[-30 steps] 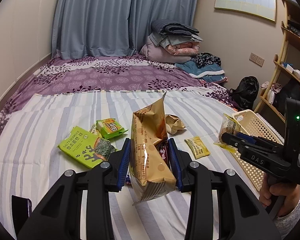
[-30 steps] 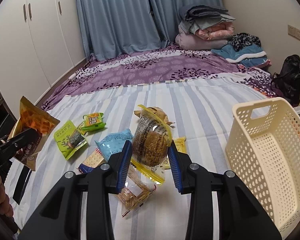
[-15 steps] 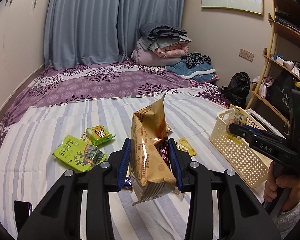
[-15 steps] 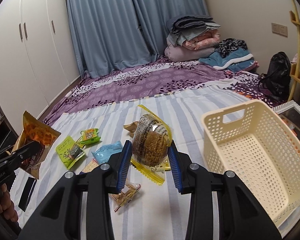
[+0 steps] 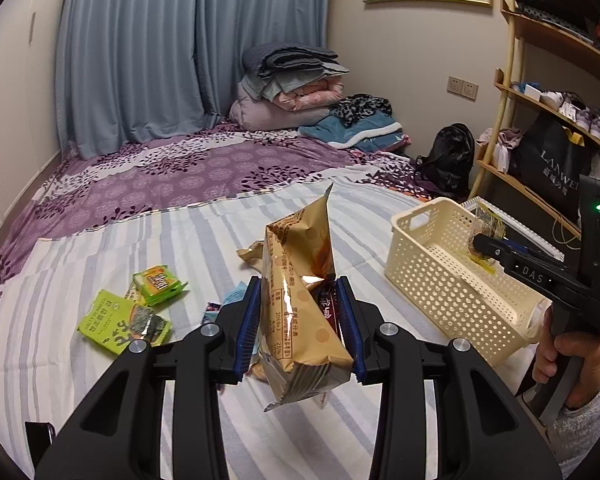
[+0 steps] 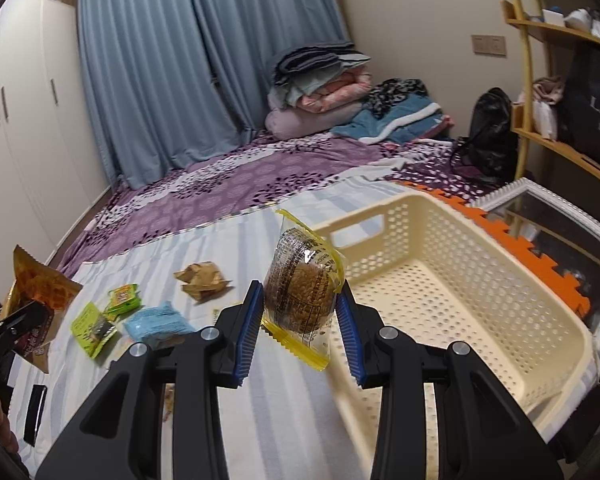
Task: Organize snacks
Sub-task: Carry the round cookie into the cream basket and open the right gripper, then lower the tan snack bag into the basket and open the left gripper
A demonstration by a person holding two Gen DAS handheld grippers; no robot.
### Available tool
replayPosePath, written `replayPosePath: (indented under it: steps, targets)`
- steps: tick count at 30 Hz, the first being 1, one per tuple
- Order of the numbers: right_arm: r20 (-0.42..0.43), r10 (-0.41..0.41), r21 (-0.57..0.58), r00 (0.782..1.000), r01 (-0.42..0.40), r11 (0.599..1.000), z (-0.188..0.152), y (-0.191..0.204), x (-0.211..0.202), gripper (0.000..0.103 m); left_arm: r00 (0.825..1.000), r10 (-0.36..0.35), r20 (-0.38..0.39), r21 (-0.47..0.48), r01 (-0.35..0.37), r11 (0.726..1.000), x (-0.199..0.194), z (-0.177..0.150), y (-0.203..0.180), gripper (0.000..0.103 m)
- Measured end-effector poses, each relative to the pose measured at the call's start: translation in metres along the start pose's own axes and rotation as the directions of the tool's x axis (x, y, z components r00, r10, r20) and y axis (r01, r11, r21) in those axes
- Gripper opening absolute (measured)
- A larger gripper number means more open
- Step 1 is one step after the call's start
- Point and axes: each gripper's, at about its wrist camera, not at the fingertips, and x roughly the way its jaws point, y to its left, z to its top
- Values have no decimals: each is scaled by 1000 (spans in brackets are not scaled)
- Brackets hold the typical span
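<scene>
Right gripper (image 6: 299,324): pinching a round brown cake in a clear yellow-edged wrapper (image 6: 302,294), held off the bed at the centre of the right wrist frame.
Left gripper (image 5: 298,326): clamped on a tall tan snack bag (image 5: 300,308), lifted clear of the bed at the centre of the left wrist frame.
Basket (image 6: 476,280): cream, perforated, empty, now filling the right half of the right wrist frame; a second ago it sat at the far right edge.
Change: both hands have swung toward the basket, and the cake now hangs at its near rim.
Meaning: the cake looks ready to be dropped in; the bag probably follows.
Left behind: green packets (image 5: 126,320), a blue packet (image 6: 158,320) and a crumpled brown wrapper (image 6: 202,276) lie on the striped sheet (image 5: 100,248), lower left.
</scene>
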Motion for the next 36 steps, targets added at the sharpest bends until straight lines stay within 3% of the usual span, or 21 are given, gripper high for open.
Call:
replayPosePath:
  steps: [14, 15, 17, 18, 29, 36]
  targets:
    - [-36, -123, 88, 992, 126, 988, -17, -74, 7, 41, 996, -83, -38, 98, 86, 991, 34, 21, -68, 38]
    - [-35, -129, 83, 991, 131, 988, -18, -75, 7, 43, 995, -87, -41, 99, 90, 991, 36, 22, -71, 38]
    - [-26, -139, 80, 990, 141, 987, -18, -78, 6, 67, 994, -96, -46, 106, 101, 989, 41, 24, -80, 38]
    - [-18, -145, 77, 989, 146, 986, -17, -79, 5, 69, 994, -100, -48, 109, 105, 988, 42, 26, -83, 38]
    - [-15, -216, 63, 976, 217, 974, -14, -96, 1, 72, 976, -205, -70, 153, 214, 965, 77, 46, -134, 38]
    - [-18, -242, 72, 970, 243, 967, -15, -106, -3, 72, 950, -295, -104, 175, 309, 935, 108, 55, -175, 38]
